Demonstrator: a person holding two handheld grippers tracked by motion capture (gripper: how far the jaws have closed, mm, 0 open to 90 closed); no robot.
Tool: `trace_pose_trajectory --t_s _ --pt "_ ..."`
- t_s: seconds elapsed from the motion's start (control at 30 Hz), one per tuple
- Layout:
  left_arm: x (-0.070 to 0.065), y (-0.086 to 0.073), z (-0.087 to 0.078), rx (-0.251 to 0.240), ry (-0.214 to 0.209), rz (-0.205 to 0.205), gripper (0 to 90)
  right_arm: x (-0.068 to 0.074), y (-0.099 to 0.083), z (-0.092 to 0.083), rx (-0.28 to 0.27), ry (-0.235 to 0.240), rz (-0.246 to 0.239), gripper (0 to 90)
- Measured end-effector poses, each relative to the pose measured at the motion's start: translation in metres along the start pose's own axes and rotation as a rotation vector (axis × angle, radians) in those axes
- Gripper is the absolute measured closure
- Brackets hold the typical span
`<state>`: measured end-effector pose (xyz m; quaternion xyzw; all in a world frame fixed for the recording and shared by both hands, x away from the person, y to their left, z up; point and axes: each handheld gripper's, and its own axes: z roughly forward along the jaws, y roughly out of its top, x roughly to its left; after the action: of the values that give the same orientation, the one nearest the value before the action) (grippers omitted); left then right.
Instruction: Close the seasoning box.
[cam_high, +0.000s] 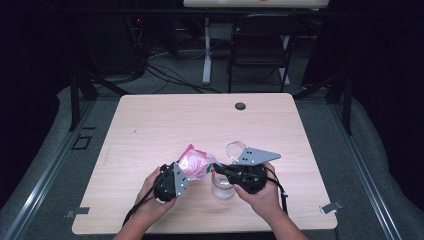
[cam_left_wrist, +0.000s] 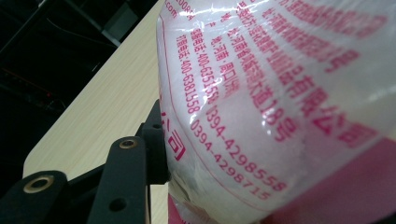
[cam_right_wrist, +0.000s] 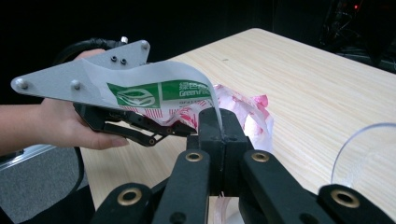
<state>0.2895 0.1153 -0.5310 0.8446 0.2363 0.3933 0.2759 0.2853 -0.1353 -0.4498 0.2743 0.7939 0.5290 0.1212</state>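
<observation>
Near the table's (cam_high: 150, 125) front edge, the left gripper (cam_high: 176, 181) clamped the body of a pink-printed plastic bag (cam_high: 196, 164) held above the wood. The right gripper (cam_high: 220, 170) pinched what seemed to be the bag's top corner, jaws closed tight on the film. A clear cup (cam_high: 223, 187) stood just below it, and the tabletop behind lay wide and bare.

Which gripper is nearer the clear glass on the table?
Right. The right gripper hovers just above the clear glass, pinching a corner of the pink bag; the left gripper grips the bag farther left.
</observation>
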Motion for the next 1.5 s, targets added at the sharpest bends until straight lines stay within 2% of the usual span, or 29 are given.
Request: trace_pose_trajectory --t_s 0.33,0.57,0.97,1.23,1.3,1.37,1.5 --pt "-0.003 -0.001 0.0 0.014 0.026 0.041 55.9 -0.001 -0.01 0.0 0.012 -0.006 0.02 90.0" --pt "-0.005 -0.001 0.0 0.003 0.047 0.062 56.1 -0.001 -0.014 -0.002 0.01 -0.009 0.026 90.0" --pt "-0.004 0.003 -0.004 -0.004 0.091 0.105 56.3 -0.002 -0.017 -0.005 -0.001 -0.014 0.038 90.0" --pt "-0.003 0.007 -0.006 -0.008 0.122 0.15 56.4 -0.002 -0.017 -0.007 -0.009 -0.012 0.05 90.0" --pt "-0.004 0.008 -0.006 -0.009 0.124 0.146 56.4 -0.003 -0.017 -0.008 -0.009 -0.014 0.049 90.0" --pt "-0.003 0.009 -0.006 -0.009 0.132 0.164 56.4 -0.003 -0.018 -0.008 -0.011 -0.014 0.052 90.0" --pt "-0.003 0.01 -0.007 -0.006 0.136 0.173 56.5 -0.003 -0.018 -0.009 -0.009 -0.015 0.053 90.0"
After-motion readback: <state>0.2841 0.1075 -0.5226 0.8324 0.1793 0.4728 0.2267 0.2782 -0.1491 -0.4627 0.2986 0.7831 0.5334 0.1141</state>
